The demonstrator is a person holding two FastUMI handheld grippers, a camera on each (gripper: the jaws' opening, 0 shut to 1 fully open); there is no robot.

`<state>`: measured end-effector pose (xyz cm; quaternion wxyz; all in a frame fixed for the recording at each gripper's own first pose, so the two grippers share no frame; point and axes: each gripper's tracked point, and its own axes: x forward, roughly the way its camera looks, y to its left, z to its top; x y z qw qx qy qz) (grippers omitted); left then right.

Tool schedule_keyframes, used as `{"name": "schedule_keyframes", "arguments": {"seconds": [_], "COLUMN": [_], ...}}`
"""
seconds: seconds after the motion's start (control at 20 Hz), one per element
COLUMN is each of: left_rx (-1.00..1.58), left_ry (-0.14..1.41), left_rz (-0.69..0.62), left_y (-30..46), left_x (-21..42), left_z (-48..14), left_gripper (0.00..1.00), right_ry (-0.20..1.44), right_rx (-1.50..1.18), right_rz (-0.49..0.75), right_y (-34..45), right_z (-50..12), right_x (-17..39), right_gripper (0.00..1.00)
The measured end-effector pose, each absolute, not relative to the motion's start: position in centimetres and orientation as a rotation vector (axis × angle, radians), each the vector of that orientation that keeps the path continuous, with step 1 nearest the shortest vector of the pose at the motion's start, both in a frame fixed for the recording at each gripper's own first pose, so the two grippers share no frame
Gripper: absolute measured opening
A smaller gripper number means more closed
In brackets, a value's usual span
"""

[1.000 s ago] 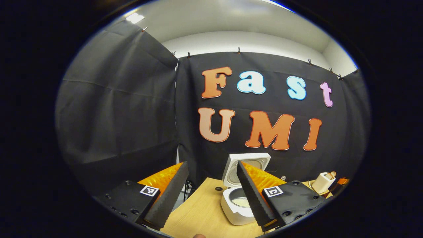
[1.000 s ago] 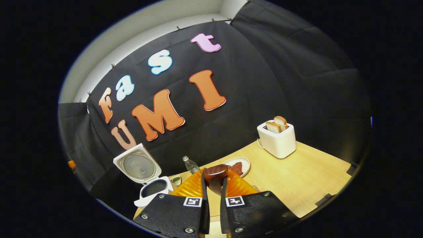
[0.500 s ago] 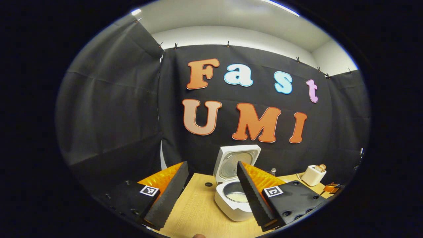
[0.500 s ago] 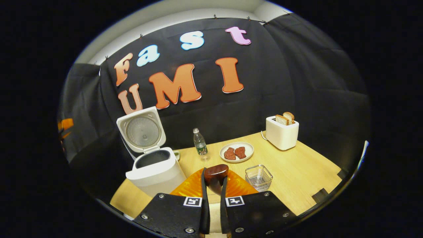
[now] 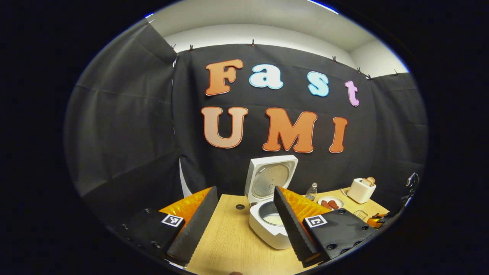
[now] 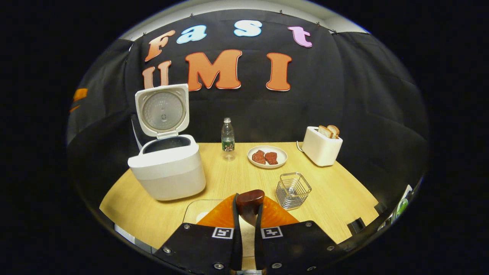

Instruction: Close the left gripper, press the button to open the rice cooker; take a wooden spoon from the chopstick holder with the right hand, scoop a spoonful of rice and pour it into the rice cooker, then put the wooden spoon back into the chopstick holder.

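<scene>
Currently the right gripper (image 6: pixel 247 229) is clamped on the spoon (image 6: pixel 249 202), both fingers pressing its dark wooden end, which stands up between them; whether that end is bowl or handle cannot be told. The holder (image 6: pixel 293 190), a wire basket on the desk (image 6: pixel 336 194), sits ahead and just to the right of this gripper. The cooker (image 6: pixel 168 168) stands ahead to the left, lid raised, with some pale rice visible in the pot (image 5: pixel 273 218) in the left gripper view. Judged from this, pouring is done and the spoon goes back: the move is a short shift forward and right, then down, spoon axis near vertical over the basket. The left gripper (image 5: pixel 244 225) is spread wide, holding nothing, pointed at the cooker and farther from the holder
</scene>
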<state>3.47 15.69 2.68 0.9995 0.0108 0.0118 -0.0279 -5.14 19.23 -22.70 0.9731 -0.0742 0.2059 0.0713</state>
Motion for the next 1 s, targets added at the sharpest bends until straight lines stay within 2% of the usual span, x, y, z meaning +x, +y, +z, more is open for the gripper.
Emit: {"name": "schedule_keyframes", "arguments": {"seconds": [0.15,0.6,0.75,1.0], "left_rx": [0.007,-0.013,-0.024,-0.044], "left_ry": [0.031,0.059,0.068,0.073], "left_rz": [-0.061,-0.052,-0.051,-0.066], "left_y": [15.7,16.8,17.0,16.6], "left_x": [3.6,3.9,4.1,4.5], "left_z": [2.3,0.8,0.5,0.3], "left_gripper": [1.0,1.0,1.0,1.0], "right_ry": [0.412,0.41,0.424,0.41], "right_rx": [-0.14,0.191,0.381,0.506], "right_rz": [0.201,0.088,0.084,0.055], "right_y": [20.2,19.3,19.7,18.9], "right_z": [-24.2,-24.4,-24.5,-24.6], "right_x": [-6.7,-7.5,-7.6,-6.7], "right_gripper": [0.12,0.12,0.12,0.12]}}
